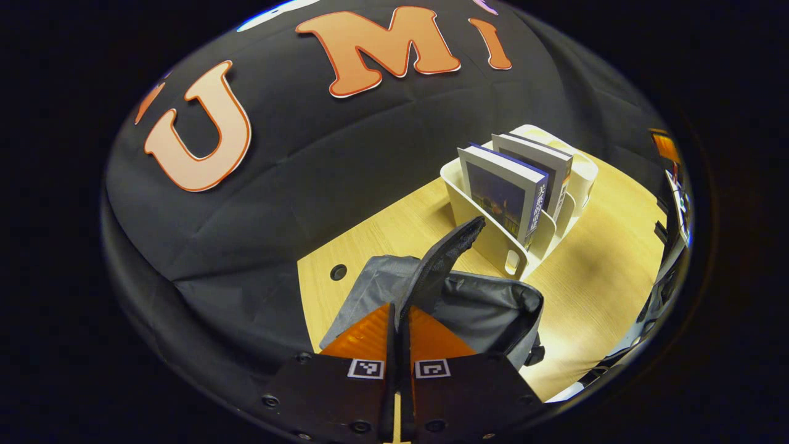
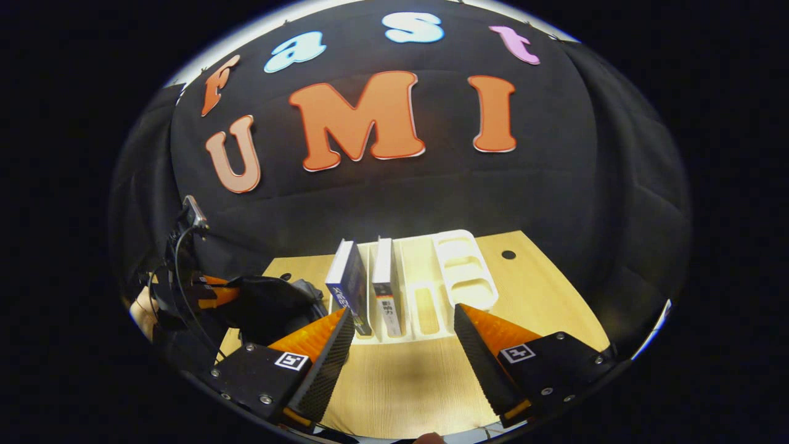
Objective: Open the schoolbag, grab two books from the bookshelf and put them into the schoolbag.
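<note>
The grey schoolbag (image 1: 493, 311) lies on the wooden table just ahead of my left gripper (image 1: 400, 311). That gripper is shut on the bag's black flap (image 1: 447, 250), which stands up between its fingers. Behind the bag, a white bookshelf rack (image 1: 493, 243) holds two upright books, a dark-covered one (image 1: 502, 194) and a grey one (image 1: 542, 166). In the right gripper view, my right gripper (image 2: 404, 342) hangs open in front of the rack (image 2: 459, 271), with nothing between its fingers. The two books (image 2: 348, 283) (image 2: 385, 290) stand in the rack's left slots. The schoolbag (image 2: 271, 305) and the left gripper (image 2: 206, 293) are at the left.
The rack's right slots (image 2: 462, 290) hold nothing. Bare table (image 2: 400, 382) lies between my right gripper and the rack. The black cloth wall stands close behind the table. A cable hole (image 1: 338, 272) sits near the table's back edge. A hand (image 2: 143, 311) holds the left gripper.
</note>
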Motion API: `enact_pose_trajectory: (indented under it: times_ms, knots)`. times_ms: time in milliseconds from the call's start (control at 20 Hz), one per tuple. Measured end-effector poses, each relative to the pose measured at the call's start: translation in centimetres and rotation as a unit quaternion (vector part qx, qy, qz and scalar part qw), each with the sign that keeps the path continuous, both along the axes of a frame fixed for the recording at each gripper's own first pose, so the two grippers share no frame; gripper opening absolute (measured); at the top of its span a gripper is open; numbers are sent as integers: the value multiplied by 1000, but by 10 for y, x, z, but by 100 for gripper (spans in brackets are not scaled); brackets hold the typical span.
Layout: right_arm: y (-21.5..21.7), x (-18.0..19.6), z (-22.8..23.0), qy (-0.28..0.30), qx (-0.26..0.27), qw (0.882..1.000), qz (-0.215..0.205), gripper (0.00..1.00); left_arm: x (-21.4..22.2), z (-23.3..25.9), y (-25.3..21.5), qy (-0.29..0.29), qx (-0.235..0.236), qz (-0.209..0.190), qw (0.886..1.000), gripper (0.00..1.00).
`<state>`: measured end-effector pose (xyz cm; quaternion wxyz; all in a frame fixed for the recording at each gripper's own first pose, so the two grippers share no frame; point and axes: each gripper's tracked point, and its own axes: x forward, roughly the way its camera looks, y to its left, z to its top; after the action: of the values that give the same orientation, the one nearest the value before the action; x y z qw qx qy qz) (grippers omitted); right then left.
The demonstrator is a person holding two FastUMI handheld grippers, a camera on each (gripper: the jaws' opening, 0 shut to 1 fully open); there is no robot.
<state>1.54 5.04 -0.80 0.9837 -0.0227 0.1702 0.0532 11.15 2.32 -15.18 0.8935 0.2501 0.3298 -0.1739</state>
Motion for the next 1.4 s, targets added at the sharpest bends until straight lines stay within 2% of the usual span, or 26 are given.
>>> enact_pose_trajectory:
  times_ms: [100,250,350,500,700,800,1250,1400]
  knots:
    - [30,17,22,10,-7,999,33,97,2,0,1,-5,-1,3,1000,4]
    - [89,35,41,65,41,992,95,97,1,1,2,-11,-6,6,1000,4]
    - [111,58,48,97,48,988,107,97,2,2,1,-16,-12,3,1000,4]
    - [125,101,38,150,24,984,92,97,9,2,7,-22,-10,-1,1000,4]
    - [142,148,-8,253,4,965,69,97,13,3,6,-26,-13,-12,1000,4]
    - [138,169,-34,283,-32,957,50,98,10,3,2,-21,-19,-22,999,4]
    - [129,219,-117,349,-95,932,-25,99,17,10,12,-21,-25,-29,999,4]
    - [125,226,-135,361,-109,925,-39,94,16,8,14,-18,-29,-31,999,4]
